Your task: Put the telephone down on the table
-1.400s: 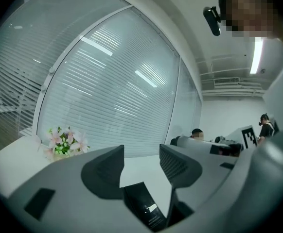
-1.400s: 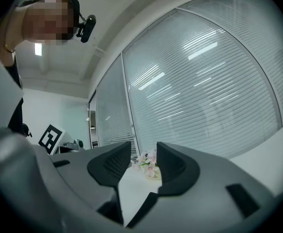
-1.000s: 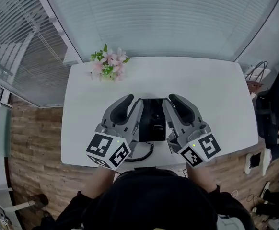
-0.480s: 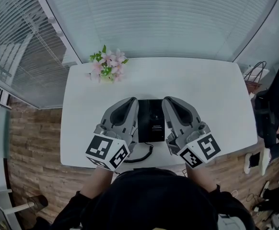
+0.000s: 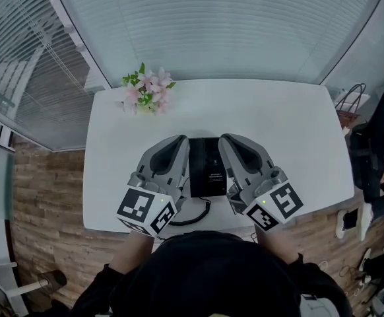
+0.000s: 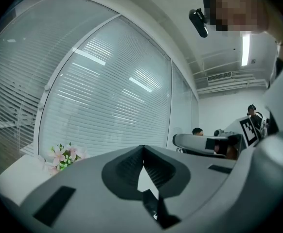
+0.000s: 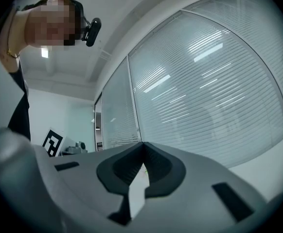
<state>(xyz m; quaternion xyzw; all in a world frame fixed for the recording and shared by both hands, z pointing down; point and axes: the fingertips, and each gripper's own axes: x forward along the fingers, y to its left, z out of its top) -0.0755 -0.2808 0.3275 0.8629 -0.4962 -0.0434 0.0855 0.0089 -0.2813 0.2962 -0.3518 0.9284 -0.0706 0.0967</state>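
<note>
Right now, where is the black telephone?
In the head view, the black telephone sits on the white table near the person's edge, between the left gripper and the right gripper, with the pink flowers farther back on the left.

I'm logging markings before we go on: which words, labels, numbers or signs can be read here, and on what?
Telephone: a few lines of small white print on its black top, too small to read.
Left gripper, cube: black-and-white square patterns only, no letters or numbers.
Right gripper, cube: the same kind of patterns, no letters or numbers.
Nothing else in any view carries readable text.
</note>
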